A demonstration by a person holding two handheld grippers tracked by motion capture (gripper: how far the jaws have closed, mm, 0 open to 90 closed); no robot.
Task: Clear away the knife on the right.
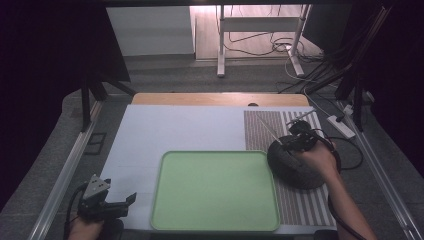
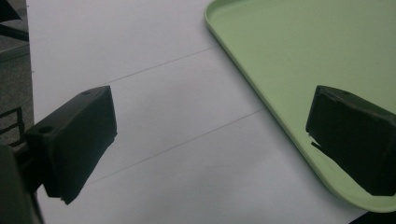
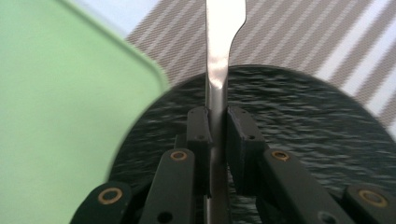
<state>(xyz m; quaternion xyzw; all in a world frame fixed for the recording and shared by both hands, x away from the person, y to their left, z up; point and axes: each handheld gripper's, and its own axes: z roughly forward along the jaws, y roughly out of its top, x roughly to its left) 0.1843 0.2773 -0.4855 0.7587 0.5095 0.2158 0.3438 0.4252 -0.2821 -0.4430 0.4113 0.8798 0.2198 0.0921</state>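
Note:
My right gripper (image 3: 218, 126) is shut on the handle of a silver table knife (image 3: 219, 60), whose blade points away from me. Under it lies a round dark textured bowl (image 3: 303, 121). In the high view the right gripper (image 1: 295, 140) hovers over the bowl's (image 1: 292, 172) far rim, and the knife (image 1: 270, 131) sticks out toward the far left. The bowl rests on a striped placemat (image 1: 262, 130), just right of a light green tray (image 1: 215, 192). My left gripper (image 1: 131, 199) stands open at the near left, its jaws (image 2: 212, 140) wide apart over the white sheet beside the tray (image 2: 289, 60).
A white sheet (image 1: 165, 130) covers the table left of the placemat (image 3: 299, 37). A slim pale utensil (image 1: 302, 118) lies at the placemat's far right. The tray's edge (image 3: 60, 116) is close to the bowl. A power strip (image 1: 340, 126) and cables lie beyond the table's right edge.

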